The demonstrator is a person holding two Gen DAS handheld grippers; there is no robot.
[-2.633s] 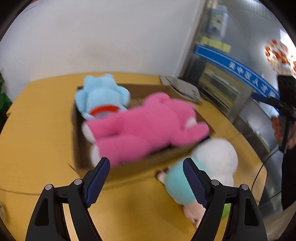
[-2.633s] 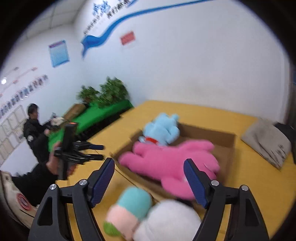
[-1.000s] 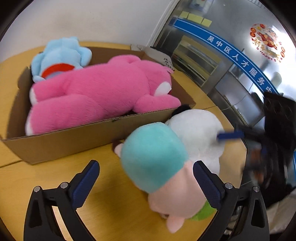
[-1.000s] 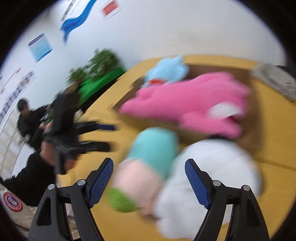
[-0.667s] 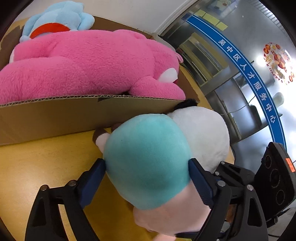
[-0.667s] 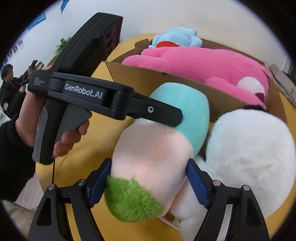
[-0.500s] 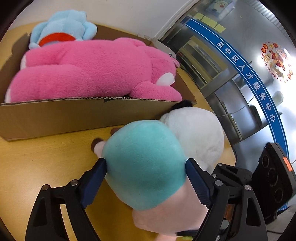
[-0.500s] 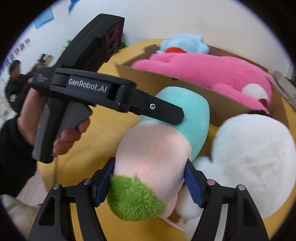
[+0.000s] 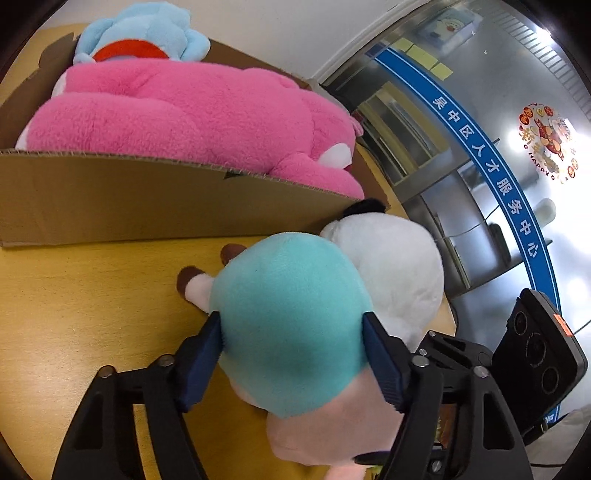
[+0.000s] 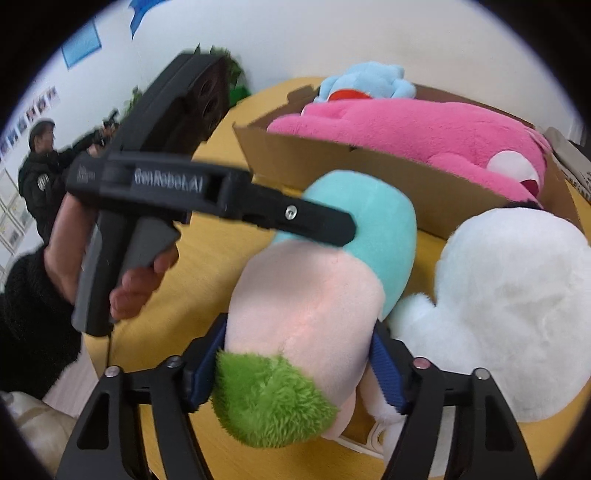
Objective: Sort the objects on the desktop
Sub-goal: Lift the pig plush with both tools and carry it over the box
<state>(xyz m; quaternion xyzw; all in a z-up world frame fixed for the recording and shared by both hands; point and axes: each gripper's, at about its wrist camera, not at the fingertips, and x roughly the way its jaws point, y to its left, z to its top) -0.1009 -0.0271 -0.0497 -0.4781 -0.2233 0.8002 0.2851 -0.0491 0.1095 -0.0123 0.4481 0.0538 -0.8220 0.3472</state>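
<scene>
Together, both grippers were clasping one plush doll [image 9: 291, 332] that lay on the yellow table [image 9: 92, 295], just in front of the cardboard box [image 9: 129, 195]; the left gripper [image 9: 295, 354] had its blue pads against the sides of the doll's teal part, and its jaws were closing on it; the right gripper [image 10: 295, 365] had its pads against the pale pink part, next to the green tuft, and its jaws were closing too. Beside the doll, and touching it, lay a white plush toy [image 10: 517, 306] with a small black part near the box wall. Inside the box lay a big pink plush toy [image 9: 192, 118] on its side; behind it sat a light blue plush toy [image 9: 140, 33] with a red collar. In the right wrist view a hand [image 10: 74, 258] in a black sleeve gripped the handle of the left gripper; a person in dark clothes [image 10: 40, 162] stood far behind, near green plants.
</scene>
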